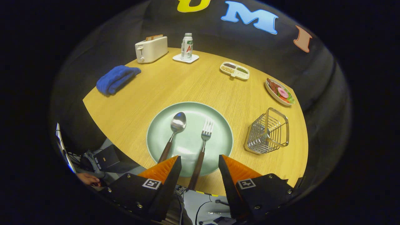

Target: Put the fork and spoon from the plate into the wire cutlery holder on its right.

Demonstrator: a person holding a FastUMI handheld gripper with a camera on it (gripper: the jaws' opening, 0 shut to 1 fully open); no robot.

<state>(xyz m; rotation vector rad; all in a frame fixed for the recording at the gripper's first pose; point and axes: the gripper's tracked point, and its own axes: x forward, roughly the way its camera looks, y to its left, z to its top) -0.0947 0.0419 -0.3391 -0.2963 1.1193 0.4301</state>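
Gripper view: The gripper (200,164) is above the near edge of the round wooden counter (200,84). Its jaws stand apart and hold nothing; the fork's handle runs through the gap between them without touching either finger.

A pale green plate (218,125) lies just ahead of the fingers. On it rest two utensils side by side, apart from each other:
- The spoon (177,123) lies on the left, bowl pointing away, its dark handle reaching toward the left finger.
- The fork (204,134) lies on the right, tines pointing away, its dark handle extending past the plate rim and over the counter edge.

The wire cutlery holder (268,131) stands upright on the counter, just right of the plate and not touching it.

Beyond the plate, well apart from it, the counter carries a folded blue towel (117,79), a white toaster (151,49), a bottle (187,47) on a white coaster (186,58), a divided snack tray (234,70) and a dish of food (279,91).
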